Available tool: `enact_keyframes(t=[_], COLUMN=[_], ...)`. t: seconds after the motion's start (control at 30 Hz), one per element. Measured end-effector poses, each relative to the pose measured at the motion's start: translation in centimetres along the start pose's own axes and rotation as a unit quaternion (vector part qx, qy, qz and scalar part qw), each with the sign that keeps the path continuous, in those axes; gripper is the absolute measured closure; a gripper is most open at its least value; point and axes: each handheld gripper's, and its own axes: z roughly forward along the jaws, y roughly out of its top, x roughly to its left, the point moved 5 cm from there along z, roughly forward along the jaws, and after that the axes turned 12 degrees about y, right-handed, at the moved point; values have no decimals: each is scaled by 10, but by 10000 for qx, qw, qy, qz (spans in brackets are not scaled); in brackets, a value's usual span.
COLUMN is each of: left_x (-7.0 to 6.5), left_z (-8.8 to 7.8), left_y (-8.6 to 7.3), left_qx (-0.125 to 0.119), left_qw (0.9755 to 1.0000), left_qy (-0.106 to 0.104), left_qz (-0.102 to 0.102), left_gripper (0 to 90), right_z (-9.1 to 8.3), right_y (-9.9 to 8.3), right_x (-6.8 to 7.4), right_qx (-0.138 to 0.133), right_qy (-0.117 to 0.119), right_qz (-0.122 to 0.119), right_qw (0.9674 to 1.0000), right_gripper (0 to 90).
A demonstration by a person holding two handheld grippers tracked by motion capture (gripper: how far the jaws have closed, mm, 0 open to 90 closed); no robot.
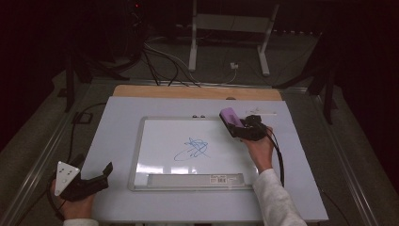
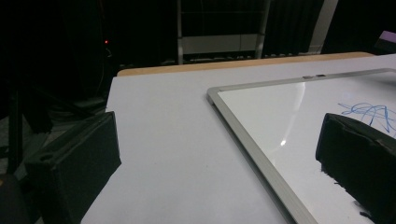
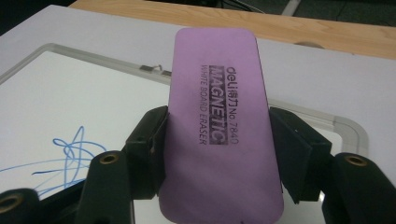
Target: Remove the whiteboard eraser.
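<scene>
Purple eraser point(image 3: 219, 126), lettering legible, clamped in right gripper point(image 3: 219, 154)

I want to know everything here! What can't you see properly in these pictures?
- Eraser underside: right gripper view, faces away.
- Barcode label on the whiteboard tray: high view, too small.
- Blue scribble: left gripper view, partly behind a jaw.
- Floor behind the table: too dark.

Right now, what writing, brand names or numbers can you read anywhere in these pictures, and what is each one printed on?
"deli" with two Chinese characters and "No.7840": on the purple eraser held in the right gripper.
"MAGNETIC": same eraser, in a dark bar.
"WHITE BOARD ERASER": same eraser, small capitals.
Barcode sticker on the whiteboard tray: too small to read.
Blue scribble on the whiteboard: a doodle, no words.
</scene>
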Motion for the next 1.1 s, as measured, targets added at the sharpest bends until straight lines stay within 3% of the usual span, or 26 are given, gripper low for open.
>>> enact_keyframes(t=[0.63,1.1], left_x=[1,0], left_z=[0,1], left_y=[-1,-1], left_qx=[20,12], left_qw=[10000,10000], left_qy=[38,30], left_qz=[6,19], left_gripper=[7,7], right_z=[25,32], right_y=[-1,-9], right_x=[43,59], right_qx=[321,443], right_qy=[329,498], right_qz=[-571,-704], right_qw=[9973,9953], right_gripper=[414,414])
